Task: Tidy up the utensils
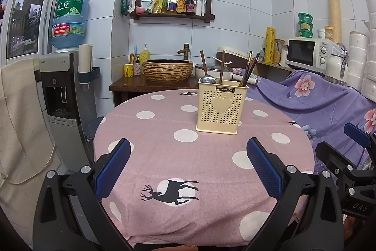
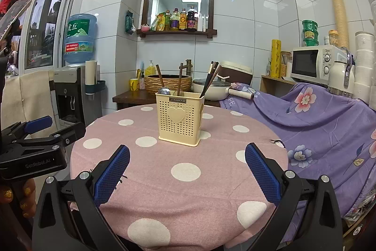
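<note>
Left wrist view, left gripper (image 1: 188, 164): jaws spread wide, nothing between them, held above the near edge of the pink dotted tablecloth (image 1: 164, 157).
Left wrist view, holder (image 1: 221, 107): cream plastic, upright, near the far side of the table; spoons (image 1: 208, 79) and chopsticks (image 1: 251, 67) stand inside it.
Left wrist view, loose utensils: none visible on the cloth.
Right wrist view, right gripper (image 2: 186, 167): jaws wide apart, empty, well short of the holder (image 2: 179, 118).
Right wrist view, contents: 2 brown-handled spoons (image 2: 163, 90) at left, dark chopsticks (image 2: 210, 78) leaning at right.
Step in hand: judged finished or idle.
Next move: if any, confirm that no utensil remains out, then withdraw.
</note>
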